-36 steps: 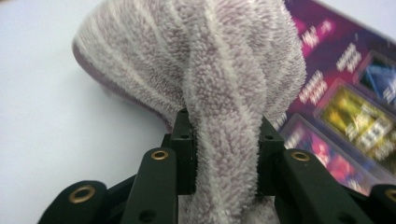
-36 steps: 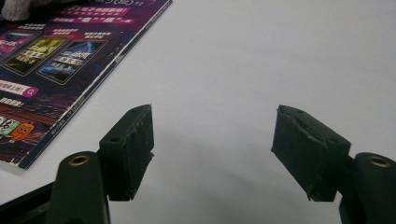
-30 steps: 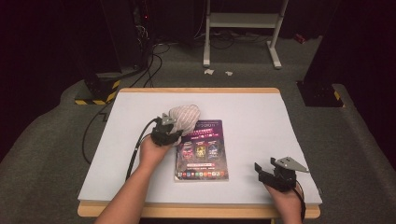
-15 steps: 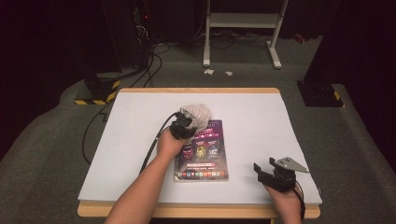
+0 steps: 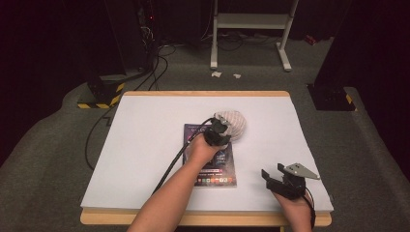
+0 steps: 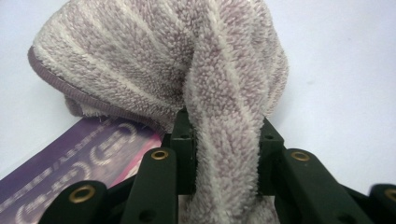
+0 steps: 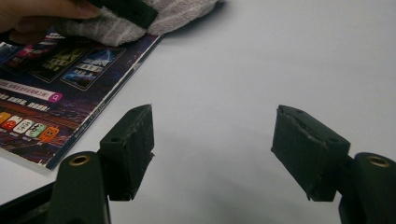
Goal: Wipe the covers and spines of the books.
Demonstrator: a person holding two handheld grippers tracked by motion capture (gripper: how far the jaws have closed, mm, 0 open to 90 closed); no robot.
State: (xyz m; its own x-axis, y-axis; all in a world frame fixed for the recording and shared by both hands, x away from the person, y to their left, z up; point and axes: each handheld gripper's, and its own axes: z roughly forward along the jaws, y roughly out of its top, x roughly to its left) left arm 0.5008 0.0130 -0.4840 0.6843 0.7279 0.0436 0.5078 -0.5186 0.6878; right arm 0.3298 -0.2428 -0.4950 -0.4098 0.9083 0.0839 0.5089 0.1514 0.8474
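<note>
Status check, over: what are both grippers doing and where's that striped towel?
Left gripper shut on striped towel, at the magazine's far right corner. Right gripper open, empty, over bare table. Nothing in the way.

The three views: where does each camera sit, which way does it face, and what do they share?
High view: above the person's side, looking forward and down on the table; both forearms, left gripper, right gripper.
Left gripper view: on the left gripper, looking along jaws shut on the towel.
Right gripper view: on the right gripper, jaws open, facing the magazine.
Shared: towel, magazine.
</note>
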